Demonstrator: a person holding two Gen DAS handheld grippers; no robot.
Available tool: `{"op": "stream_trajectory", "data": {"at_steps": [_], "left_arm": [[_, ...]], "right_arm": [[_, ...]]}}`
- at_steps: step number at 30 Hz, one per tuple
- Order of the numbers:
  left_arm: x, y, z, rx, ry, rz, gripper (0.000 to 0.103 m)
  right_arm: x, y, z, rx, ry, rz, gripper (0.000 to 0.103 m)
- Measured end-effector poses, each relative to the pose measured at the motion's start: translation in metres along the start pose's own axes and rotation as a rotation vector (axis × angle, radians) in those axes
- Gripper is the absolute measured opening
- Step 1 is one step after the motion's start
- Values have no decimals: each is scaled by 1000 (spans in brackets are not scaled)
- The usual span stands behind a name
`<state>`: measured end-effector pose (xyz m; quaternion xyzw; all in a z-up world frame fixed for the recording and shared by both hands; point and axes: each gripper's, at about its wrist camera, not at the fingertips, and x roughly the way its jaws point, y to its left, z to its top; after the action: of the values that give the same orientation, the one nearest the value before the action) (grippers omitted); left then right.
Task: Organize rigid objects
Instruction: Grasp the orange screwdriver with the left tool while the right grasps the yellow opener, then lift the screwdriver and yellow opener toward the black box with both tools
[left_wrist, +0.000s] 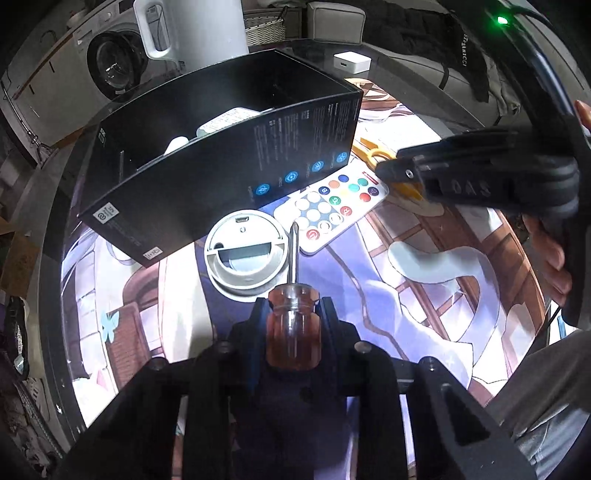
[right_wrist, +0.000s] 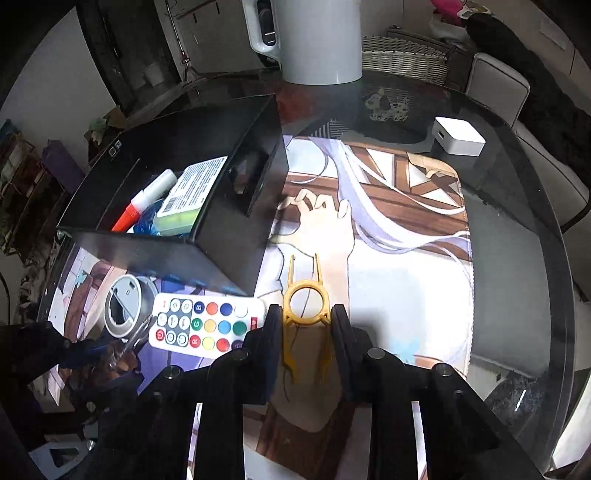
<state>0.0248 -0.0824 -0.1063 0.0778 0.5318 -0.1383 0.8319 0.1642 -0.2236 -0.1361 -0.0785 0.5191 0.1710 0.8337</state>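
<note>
My left gripper (left_wrist: 291, 308) is shut on the amber handle of a screwdriver (left_wrist: 291, 328), whose steel shaft points away over the printed mat (left_wrist: 424, 295). In the right wrist view, my right gripper (right_wrist: 306, 319) is shut on a yellow plastic ring tool (right_wrist: 306, 291) lying on the mat, its two prongs pointing away. An open black box (right_wrist: 221, 243) stands to the left, holding a red and white marker (right_wrist: 147, 199) and a labelled pack (right_wrist: 192, 188). The left gripper (right_wrist: 110, 354) with the screwdriver shows at the lower left of that view.
A white remote with coloured buttons (right_wrist: 207, 325) and a round grey disc (right_wrist: 123, 306) lie on the mat beside the box. A white jug (right_wrist: 317, 40) and a small white cube (right_wrist: 458, 136) stand at the back of the round glass table (right_wrist: 517, 229).
</note>
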Motion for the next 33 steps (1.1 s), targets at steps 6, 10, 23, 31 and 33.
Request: {"op": "stream_trajectory", "data": {"at_steps": [6, 10, 23, 31, 33], "left_arm": [[-6, 11, -13, -29, 23, -2, 25], [-11, 27, -25, -64, 23, 21, 25], [-9, 41, -29, -75, 10, 45, 25], [-21, 43, -23, -84, -32, 46, 25], [-28, 44, -22, -85, -60, 43, 25]], "right_arm": [[-13, 17, -28, -27, 50, 55, 26], [-21, 39, -47, -75, 72, 94, 26], [-19, 82, -59, -211, 67, 44, 26], [-24, 76, -52, -182, 41, 69, 26], [-30, 75, -51, -172, 15, 71, 26]]}}
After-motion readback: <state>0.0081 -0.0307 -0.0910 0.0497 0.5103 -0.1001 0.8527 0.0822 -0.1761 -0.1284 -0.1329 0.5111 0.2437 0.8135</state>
